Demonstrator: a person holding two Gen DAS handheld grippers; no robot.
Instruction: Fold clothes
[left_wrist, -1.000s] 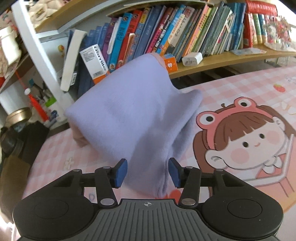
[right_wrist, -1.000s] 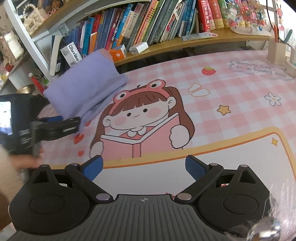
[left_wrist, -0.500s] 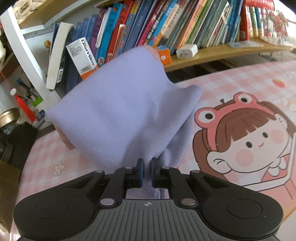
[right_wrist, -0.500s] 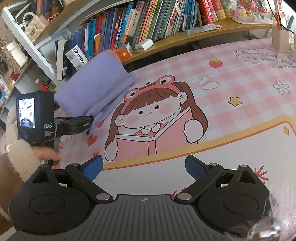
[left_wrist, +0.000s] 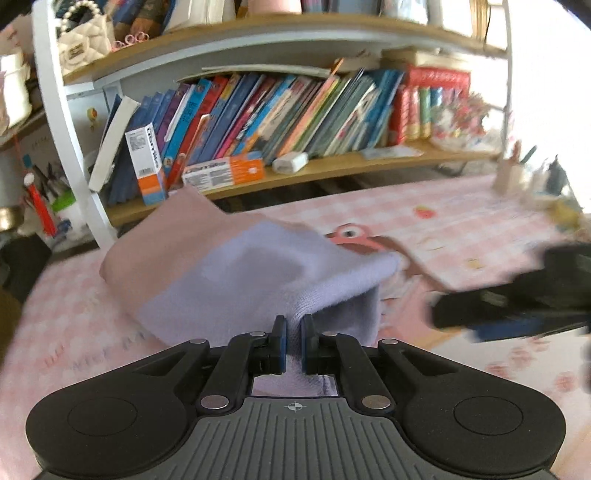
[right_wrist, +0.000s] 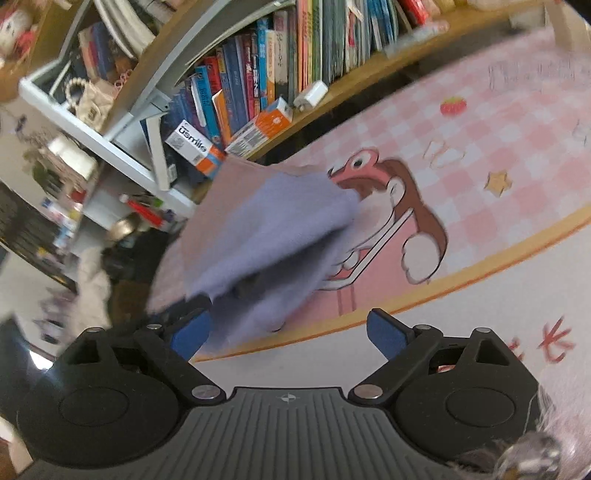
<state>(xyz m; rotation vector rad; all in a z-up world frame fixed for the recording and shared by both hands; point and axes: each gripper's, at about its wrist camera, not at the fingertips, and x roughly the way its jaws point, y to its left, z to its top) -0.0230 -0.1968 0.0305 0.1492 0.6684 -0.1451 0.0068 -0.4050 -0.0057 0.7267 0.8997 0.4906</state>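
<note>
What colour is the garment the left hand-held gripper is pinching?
Lavender with a pink section, the garment shows best in the left wrist view.

The left wrist view looks forward from low over the desk (left_wrist: 461, 218), close behind the left gripper (left_wrist: 293, 345), level and facing the bookshelf (left_wrist: 280, 118) straight on, with the lavender cloth (left_wrist: 266, 280) filling the near middle. The right wrist view sits behind the right gripper (right_wrist: 288, 332), higher and tilted, looking down across the pink cartoon mat (right_wrist: 480, 155) toward the same bookshelf (right_wrist: 258, 74) at an angle. Both views share the cloth (right_wrist: 273, 236), the row of books and the mat's frog-hat drawing; the right gripper shows blurred at the left view's right edge (left_wrist: 517, 310).
</note>
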